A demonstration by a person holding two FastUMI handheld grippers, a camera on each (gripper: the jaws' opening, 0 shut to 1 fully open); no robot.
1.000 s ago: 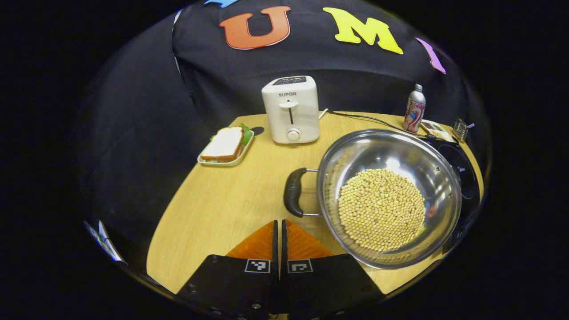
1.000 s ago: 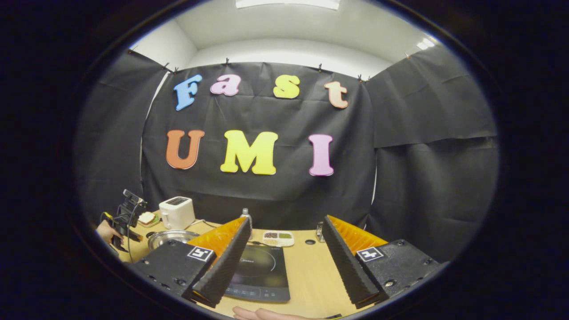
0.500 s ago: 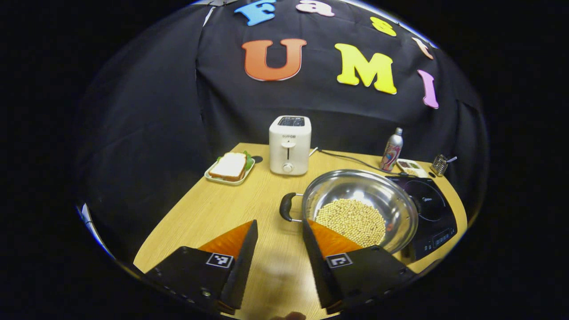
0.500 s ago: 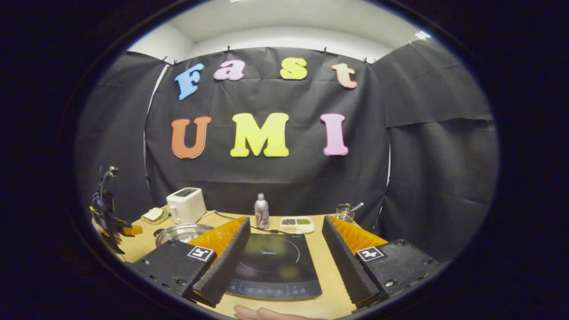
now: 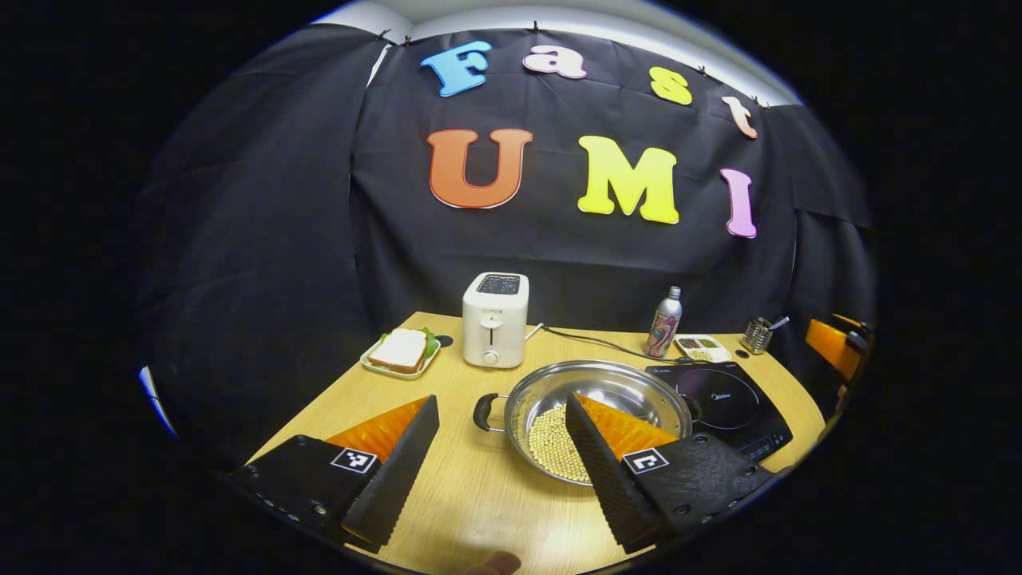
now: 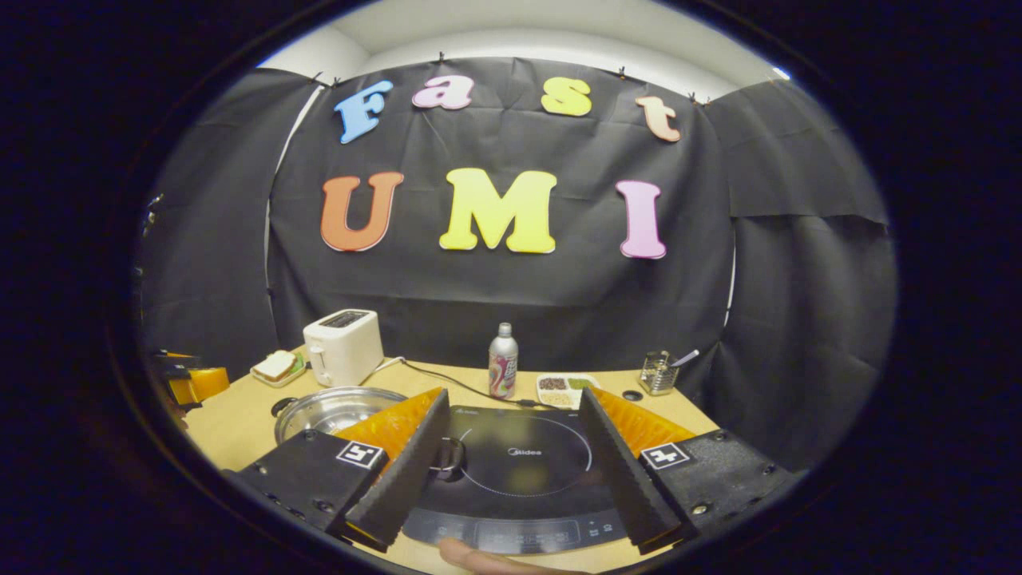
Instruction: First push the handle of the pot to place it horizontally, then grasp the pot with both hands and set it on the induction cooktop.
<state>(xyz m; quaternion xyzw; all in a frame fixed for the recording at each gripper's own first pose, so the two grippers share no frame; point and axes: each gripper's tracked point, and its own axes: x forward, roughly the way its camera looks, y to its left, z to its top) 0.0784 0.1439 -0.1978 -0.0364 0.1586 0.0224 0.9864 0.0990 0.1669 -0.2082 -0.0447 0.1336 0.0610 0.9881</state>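
Pot: a steel pot [image 5: 600, 397] part-filled with pale beans sits near the table's [image 5: 479, 495] front edge, just beside the induction cooktop [image 5: 730, 403].
Handles: one black loop handle [image 5: 482, 411] faces the toaster [image 5: 495, 330] side; the other overlaps the cooktop's edge in the right gripper view.
Left gripper [image 5: 499, 459]: spread wide, empty, raised before the pot.
Right gripper [image 6: 515, 455]: spread wide, empty, over the cooktop.
Handling: likely heavy and rigid with slick walls; best taken by both handles and kept level so the beans don't shift.
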